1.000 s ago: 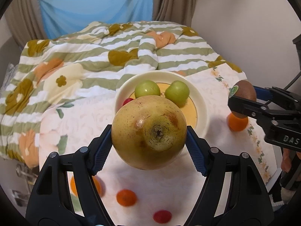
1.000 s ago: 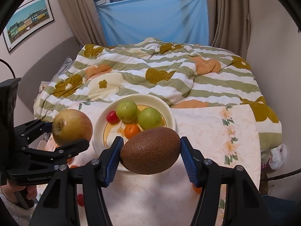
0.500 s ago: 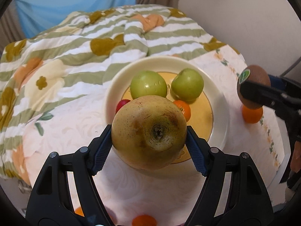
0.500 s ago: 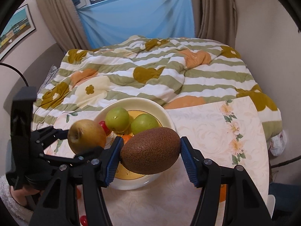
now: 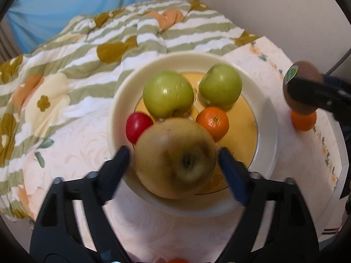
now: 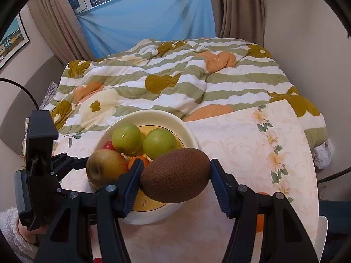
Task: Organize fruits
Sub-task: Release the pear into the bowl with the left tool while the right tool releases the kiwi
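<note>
A cream bowl [image 5: 122, 100] with a yellow floor holds two green apples [image 5: 167, 94] [image 5: 220, 85], a small red fruit [image 5: 137, 126] and a small orange [image 5: 212, 120]. My left gripper [image 5: 175, 160] holds a yellow-brown apple [image 5: 175, 157] low over the bowl's near part; its jaws look slightly parted, with a thin gap at each side of the blurred apple. My right gripper [image 6: 175, 175] is shut on a brown kiwi [image 6: 175, 175] above the bowl's [image 6: 153, 115] near right rim. The kiwi also shows in the left wrist view [image 5: 302, 87].
The bowl stands on a round table with a pale floral cloth [image 6: 252, 144]. An orange [image 5: 303, 119] lies on the cloth right of the bowl. More small fruit lies at the table's near edge [image 5: 175, 260]. A striped floral quilt [image 6: 175, 81] covers the bed behind.
My left gripper has moved forward and down, bringing the apple over the bowl; its jaws now look slightly parted. My right gripper has come closer to the bowl with the kiwi.
</note>
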`<state>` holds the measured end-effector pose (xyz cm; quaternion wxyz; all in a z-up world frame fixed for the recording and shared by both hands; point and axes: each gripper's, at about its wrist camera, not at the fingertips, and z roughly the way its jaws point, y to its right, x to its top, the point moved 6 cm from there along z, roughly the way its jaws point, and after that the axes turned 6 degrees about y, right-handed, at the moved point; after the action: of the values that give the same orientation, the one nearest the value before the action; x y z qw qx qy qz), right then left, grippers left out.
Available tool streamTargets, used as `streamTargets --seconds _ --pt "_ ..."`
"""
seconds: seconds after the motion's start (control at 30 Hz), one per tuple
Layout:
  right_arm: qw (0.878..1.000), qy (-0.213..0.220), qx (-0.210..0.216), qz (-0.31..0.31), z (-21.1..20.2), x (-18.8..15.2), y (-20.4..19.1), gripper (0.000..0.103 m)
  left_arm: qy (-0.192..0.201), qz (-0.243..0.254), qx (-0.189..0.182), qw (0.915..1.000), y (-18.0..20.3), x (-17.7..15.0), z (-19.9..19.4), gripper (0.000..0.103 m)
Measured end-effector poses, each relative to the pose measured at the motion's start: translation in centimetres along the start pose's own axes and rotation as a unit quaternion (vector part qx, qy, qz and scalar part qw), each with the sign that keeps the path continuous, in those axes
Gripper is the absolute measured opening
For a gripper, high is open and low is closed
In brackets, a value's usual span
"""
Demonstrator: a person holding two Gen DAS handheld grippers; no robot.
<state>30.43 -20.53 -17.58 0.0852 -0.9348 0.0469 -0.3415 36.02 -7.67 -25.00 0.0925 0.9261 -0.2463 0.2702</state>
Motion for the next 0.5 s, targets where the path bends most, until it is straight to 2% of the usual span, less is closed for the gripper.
streamTargets --seconds 0.1,0.37,0.5 --pt "1.0 0.001 0.001 -0.001 -0.1 0.0 0.1 0.057 0.024 0.004 0.005 0.9997 -0.1 0.7 -1.4 0.103" --pt "1.0 -0.002 0.016 -0.023 -0.2 -0.1 -0.7 0.057 0.03 -0.029 0.024 0.9988 -1.9 0.3 -4.2 0.103" --pt "0.999 -0.006 0.029 -0.038 0.2 -0.3 -1.7 0.057 0.036 -0.048 0.049 0.997 -3.3 -0.5 -6.0 0.103"
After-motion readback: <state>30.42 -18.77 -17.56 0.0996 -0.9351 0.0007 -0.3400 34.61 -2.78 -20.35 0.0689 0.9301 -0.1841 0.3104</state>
